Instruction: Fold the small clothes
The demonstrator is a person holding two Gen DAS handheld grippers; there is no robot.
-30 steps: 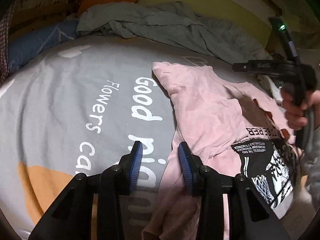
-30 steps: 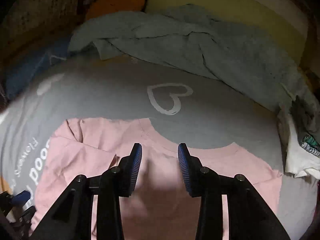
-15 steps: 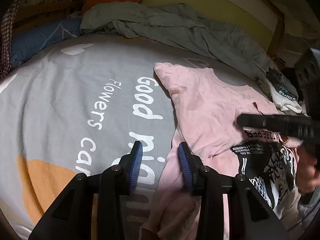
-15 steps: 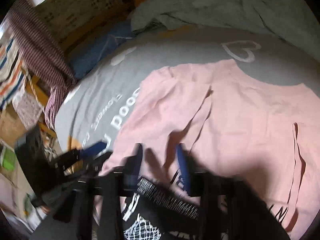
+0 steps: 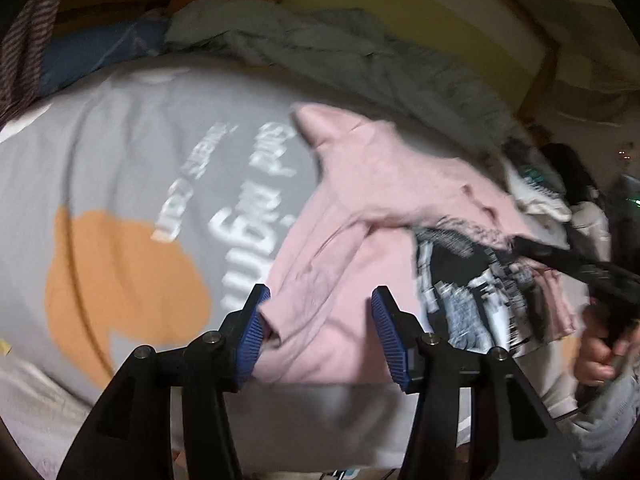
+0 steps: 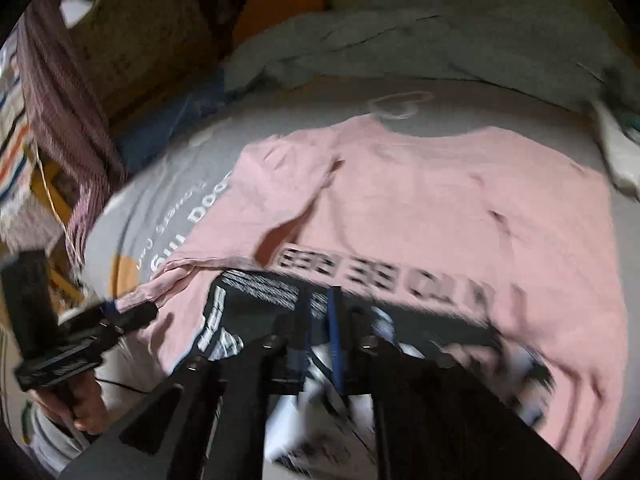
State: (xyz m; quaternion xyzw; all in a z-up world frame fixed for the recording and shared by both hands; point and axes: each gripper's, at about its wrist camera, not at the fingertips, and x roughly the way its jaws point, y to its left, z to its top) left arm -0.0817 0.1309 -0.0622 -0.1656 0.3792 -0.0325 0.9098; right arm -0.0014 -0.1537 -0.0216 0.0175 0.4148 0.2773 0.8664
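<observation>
Fingers of the left gripper (image 5: 320, 336) stand apart and have just been opening; a fold of the pink T-shirt (image 5: 384, 184) lies between them, touching the left pad, but they do not press it. Right gripper (image 6: 320, 328) has its fingers almost together, and they have just been opening a little; the view is blurred, so I cannot tell whether they pinch the printed cloth under them.

This shirt lies on the bed (image 5: 120, 152), on the grey printed bedcover, with its black print (image 6: 400, 276) facing up near the person's side. It looks light, thin and very soft, so I think it will sag and wrinkle when lifted by one point. Better to take it at the hem corners or at a sleeve seam, with both grippers.

Its far edge ends near the heart mark (image 6: 400, 104). Beyond is a crumpled grey blanket (image 5: 340, 52), and some white clothes (image 6: 620, 152) lie just beside its right side. Bare bedcover is free on the left.
</observation>
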